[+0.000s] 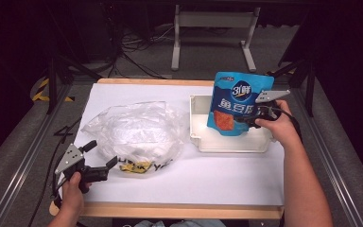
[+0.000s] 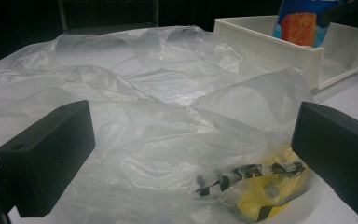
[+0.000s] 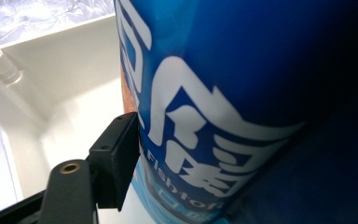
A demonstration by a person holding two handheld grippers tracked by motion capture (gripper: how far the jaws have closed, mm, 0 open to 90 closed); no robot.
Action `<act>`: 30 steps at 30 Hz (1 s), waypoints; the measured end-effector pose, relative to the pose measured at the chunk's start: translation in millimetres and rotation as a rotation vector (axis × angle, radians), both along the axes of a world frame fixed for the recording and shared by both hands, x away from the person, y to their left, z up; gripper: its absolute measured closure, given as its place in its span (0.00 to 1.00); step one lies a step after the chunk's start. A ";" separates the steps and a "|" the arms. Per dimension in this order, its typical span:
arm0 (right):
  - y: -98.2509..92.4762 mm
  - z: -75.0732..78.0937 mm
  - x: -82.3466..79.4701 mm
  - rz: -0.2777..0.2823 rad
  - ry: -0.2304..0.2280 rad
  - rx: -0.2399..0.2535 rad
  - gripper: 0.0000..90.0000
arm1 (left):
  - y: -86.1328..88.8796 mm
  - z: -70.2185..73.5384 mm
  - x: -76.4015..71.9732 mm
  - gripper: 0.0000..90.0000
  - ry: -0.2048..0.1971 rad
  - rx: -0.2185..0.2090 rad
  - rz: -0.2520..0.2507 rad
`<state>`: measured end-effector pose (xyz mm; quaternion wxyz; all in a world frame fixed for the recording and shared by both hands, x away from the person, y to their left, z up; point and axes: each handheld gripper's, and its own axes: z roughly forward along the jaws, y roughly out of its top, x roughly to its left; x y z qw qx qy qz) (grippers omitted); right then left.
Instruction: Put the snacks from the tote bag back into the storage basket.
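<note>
I have the blue snack pouch (image 1: 238, 101) clamped in my right claw (image 1: 251, 118), gripped on its right edge, and it hangs upright over the white tray (image 1: 203, 142) at the right of the table (image 1: 189, 182). In the right gripper view one black jaw presses flat on the pouch's printed face (image 3: 205, 107), with the tray floor (image 3: 74, 88) just behind it. The pouch's long axis runs top to bottom, its lower end inside the tray's walls; I cannot tell whether it touches the floor. The tray therefore lies straight below the pouch, so I judge the coming move to be a short drop or a lay-down, with no sideways travel. My left claw (image 1: 99, 158) is spread wide and holds nothing, at the near edge of the crumpled clear plastic bag (image 1: 132, 130), whose yellow-and-black print (image 2: 261, 186) sits between its jaws.
</note>
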<state>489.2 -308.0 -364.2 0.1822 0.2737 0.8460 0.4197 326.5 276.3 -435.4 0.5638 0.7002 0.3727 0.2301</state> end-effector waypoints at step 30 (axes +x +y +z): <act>-2.8 59.9 -36.5 -0.162 -0.063 0.018 0.19 | -0.5 0.8 -1.1 0.00 -0.006 0.003 -0.002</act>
